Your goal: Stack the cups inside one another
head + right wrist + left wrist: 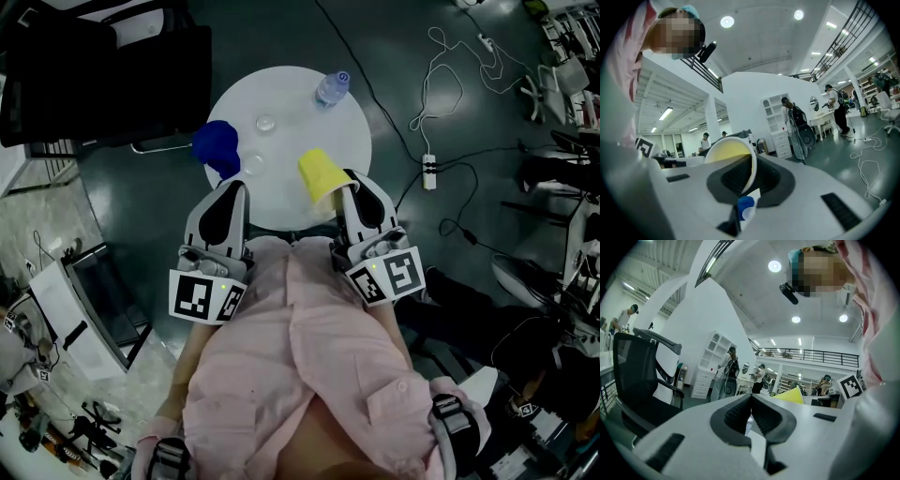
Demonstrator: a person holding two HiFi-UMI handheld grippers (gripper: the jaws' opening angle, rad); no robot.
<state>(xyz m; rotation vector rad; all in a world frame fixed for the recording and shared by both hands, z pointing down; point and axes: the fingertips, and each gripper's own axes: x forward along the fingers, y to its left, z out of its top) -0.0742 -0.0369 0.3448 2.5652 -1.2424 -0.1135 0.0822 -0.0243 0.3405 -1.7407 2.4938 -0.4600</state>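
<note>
- Yellow cup [319, 172]: held above the near edge of the round white bench [291, 94], lying on its side with its mouth towards you
- Right claw [349, 185]: closed narrowly on the yellow cup's wall at the rim, 1 jaw inside and 1 outside
- Handling, as a judgement: the cup looks light and thin-walled, so it should flex if squeezed; a light hold on the rim suits it
- Blue cup [216, 145]: at the bench's left edge, just ahead of your left claw [232, 184]; contact cannot be told
- Left claw: jaws together, nothing visible between them
- Pose: both claws reach out level and side by side from your torso, marker cubes nearest you
</note>
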